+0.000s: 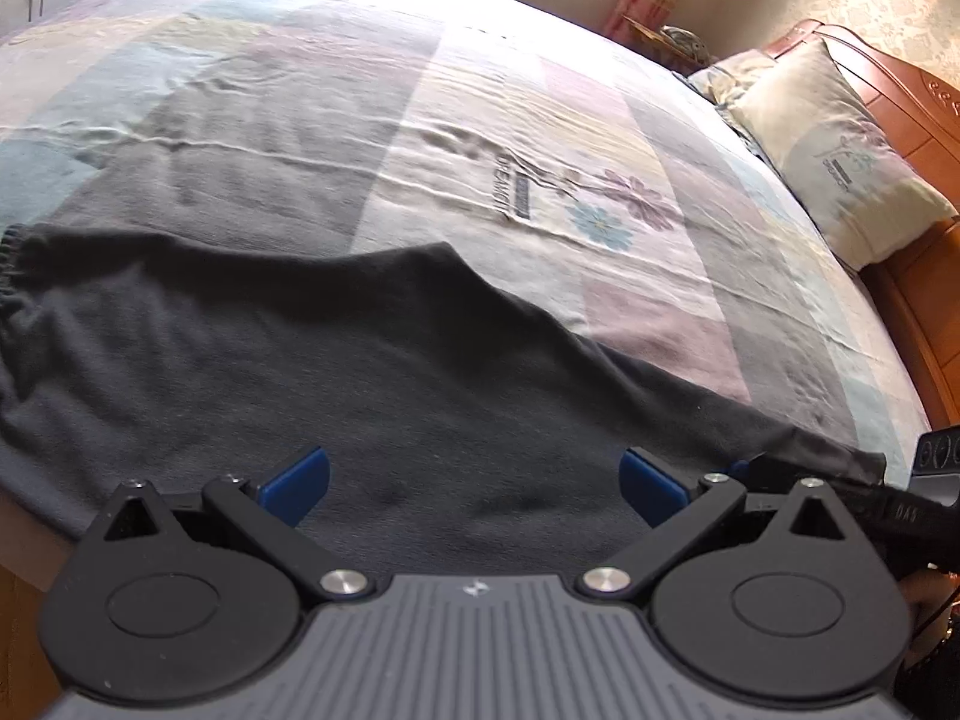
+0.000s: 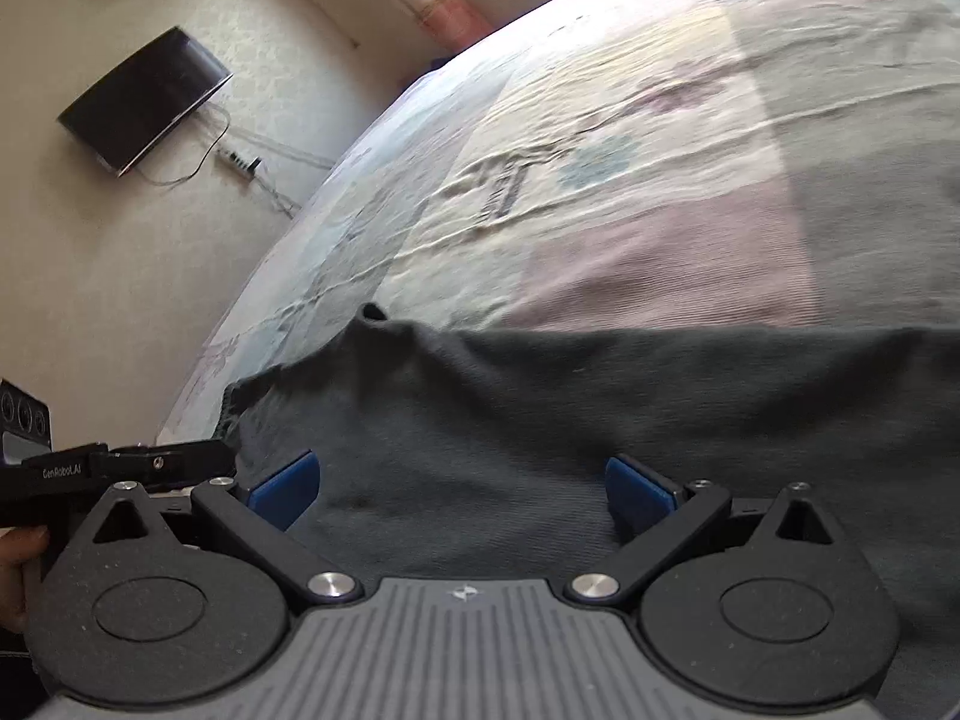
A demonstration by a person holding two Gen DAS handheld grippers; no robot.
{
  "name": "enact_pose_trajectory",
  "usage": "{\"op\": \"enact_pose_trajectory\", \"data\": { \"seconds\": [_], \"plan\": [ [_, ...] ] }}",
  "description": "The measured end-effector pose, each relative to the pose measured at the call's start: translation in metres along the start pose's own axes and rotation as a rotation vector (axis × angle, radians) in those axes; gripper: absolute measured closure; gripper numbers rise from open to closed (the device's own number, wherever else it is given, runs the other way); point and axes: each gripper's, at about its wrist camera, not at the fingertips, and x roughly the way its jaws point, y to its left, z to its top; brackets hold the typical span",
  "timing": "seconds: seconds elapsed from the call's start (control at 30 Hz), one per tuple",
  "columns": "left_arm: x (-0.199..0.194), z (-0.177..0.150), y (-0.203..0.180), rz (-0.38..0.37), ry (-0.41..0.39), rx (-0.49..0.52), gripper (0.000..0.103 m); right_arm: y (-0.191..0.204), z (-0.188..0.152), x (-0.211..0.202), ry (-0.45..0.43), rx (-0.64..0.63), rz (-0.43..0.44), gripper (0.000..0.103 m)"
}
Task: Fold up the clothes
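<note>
1. The bed [image 1: 540,120] lies wide and bare beyond the dark garment [image 1: 300,372].
2. A pillow [image 1: 828,150] and wooden headboard [image 1: 912,120] block the right end.
3. The left tool [image 1: 474,483] and right tool [image 2: 459,489], both spread wide, crowd each other over the garment.

Big bed [image 1: 540,120] with a pastel patchwork sheet, pillow [image 1: 834,144] against a wooden headboard [image 1: 924,120], a dark TV [image 2: 144,99] on the cream wall [image 2: 120,276], pink curtain [image 2: 444,6], bright daylight.
</note>
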Motion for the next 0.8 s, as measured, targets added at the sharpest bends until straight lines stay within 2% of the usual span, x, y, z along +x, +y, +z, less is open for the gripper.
{"op": "enact_pose_trajectory", "data": {
  "seconds": [0.2,0.4,0.5,0.67,0.8],
  "plan": [
    [0.016,-0.001,-0.029,-0.034,0.033,0.071,0.001,-0.011,-0.002,-0.025,-0.049,0.051,-0.002,0.000],
    [0.018,-0.002,-0.041,-0.053,0.038,0.097,0.001,-0.019,-0.005,-0.048,-0.094,0.097,0.003,0.000],
    [0.017,-0.003,-0.038,-0.054,0.036,0.078,0.001,0.006,-0.011,-0.027,-0.029,0.022,0.051,0.000],
    [0.009,-0.006,-0.029,-0.016,0.026,0.067,0.001,0.012,-0.028,-0.009,0.005,-0.044,-0.029,0.000],
    [0.010,-0.002,-0.018,-0.035,0.027,0.019,0.001,0.007,-0.023,-0.042,-0.087,-0.052,-0.165,0.000]
  ]
}}
